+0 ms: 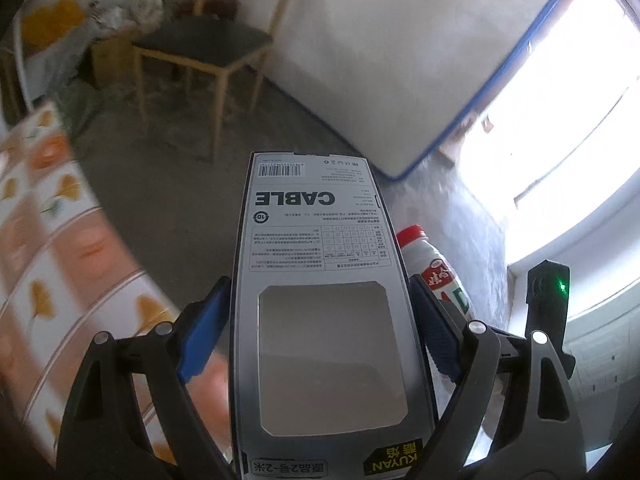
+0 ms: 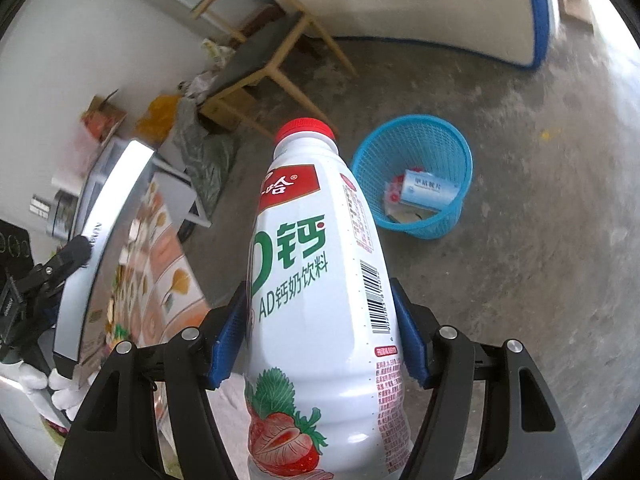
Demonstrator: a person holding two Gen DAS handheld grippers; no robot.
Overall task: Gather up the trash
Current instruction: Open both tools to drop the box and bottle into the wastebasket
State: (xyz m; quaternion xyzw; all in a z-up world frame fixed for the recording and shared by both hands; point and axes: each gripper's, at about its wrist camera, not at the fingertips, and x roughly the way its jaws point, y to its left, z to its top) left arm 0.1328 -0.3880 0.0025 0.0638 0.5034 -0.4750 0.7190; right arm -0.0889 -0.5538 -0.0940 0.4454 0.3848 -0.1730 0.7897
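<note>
My left gripper (image 1: pixel 320 320) is shut on a grey cable box (image 1: pixel 316 264) printed "CABLE", held out over the floor beside the table. My right gripper (image 2: pixel 320 328) is shut on a white milk-drink bottle (image 2: pixel 316 280) with a red cap and a strawberry label. That bottle also shows in the left wrist view (image 1: pixel 434 264), just right of the box. A blue mesh trash basket (image 2: pixel 452 136) stands on the concrete floor ahead and to the right of the bottle, with a small blue-white box and scraps inside.
A table with an orange floral cloth (image 1: pixel 60 240) lies to the left, its metal edge showing in the right wrist view (image 2: pixel 100 240). A wooden chair (image 1: pixel 208 48), cardboard boxes and bags stand by the far wall. A white mattress (image 1: pixel 380 60) with blue trim leans there.
</note>
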